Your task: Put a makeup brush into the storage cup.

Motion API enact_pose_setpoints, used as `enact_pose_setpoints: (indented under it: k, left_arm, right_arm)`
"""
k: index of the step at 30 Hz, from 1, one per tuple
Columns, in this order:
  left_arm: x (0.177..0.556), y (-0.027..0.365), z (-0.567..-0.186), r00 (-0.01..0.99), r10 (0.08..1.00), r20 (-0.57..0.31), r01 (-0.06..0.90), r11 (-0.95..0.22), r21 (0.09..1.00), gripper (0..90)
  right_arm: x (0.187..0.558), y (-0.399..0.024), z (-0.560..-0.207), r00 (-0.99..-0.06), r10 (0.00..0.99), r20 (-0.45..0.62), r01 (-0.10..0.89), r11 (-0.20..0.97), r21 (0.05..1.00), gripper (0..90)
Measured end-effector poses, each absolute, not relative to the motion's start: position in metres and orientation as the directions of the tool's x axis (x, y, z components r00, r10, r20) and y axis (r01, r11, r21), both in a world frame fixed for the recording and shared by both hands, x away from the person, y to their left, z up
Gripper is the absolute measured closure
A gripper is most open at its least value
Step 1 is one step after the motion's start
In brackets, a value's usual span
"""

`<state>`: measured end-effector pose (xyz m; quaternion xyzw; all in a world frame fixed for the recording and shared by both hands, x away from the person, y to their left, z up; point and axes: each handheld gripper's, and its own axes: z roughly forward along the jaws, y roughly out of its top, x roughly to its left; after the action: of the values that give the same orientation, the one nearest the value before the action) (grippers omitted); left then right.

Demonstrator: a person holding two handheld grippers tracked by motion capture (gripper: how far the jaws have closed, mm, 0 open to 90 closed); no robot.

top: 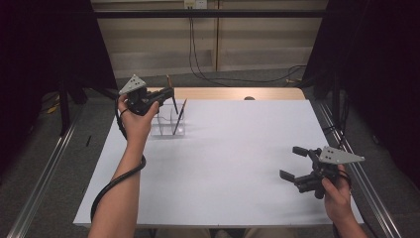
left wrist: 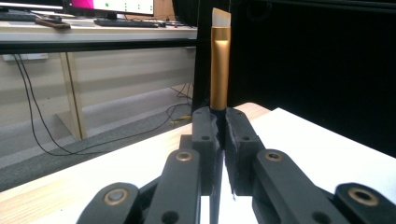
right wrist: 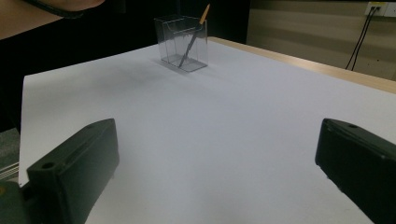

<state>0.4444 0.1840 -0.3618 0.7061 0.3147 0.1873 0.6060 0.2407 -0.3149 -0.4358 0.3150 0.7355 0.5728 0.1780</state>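
The brush held by the left tongs has a gold metal collar, white bristles and a dark handle below the collar. Both the left tongs and the right tongs are black, each topped with a grey three-cornered plate; brass-coloured rivets mark the left tongs' links. The holder is clear and colourless. A second brush inside the holder has a dark grey shaft and an orange-gold upper end. The table under the holder is covered in plain white, with a light wood edge showing behind the holder.
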Motion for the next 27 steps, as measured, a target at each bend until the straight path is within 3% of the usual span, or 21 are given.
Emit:
enact_pose_setpoints:
  k: [27]
  left_arm:
    - [0.450, 0.177, -0.380, 0.720, 0.685, -0.106, 0.231, -0.093, 0.969, 83.7]
  right_arm:
    - [0.241, -0.316, -0.436, -0.739, 0.666, 0.100, 0.262, 0.147, 0.954, 0.0]
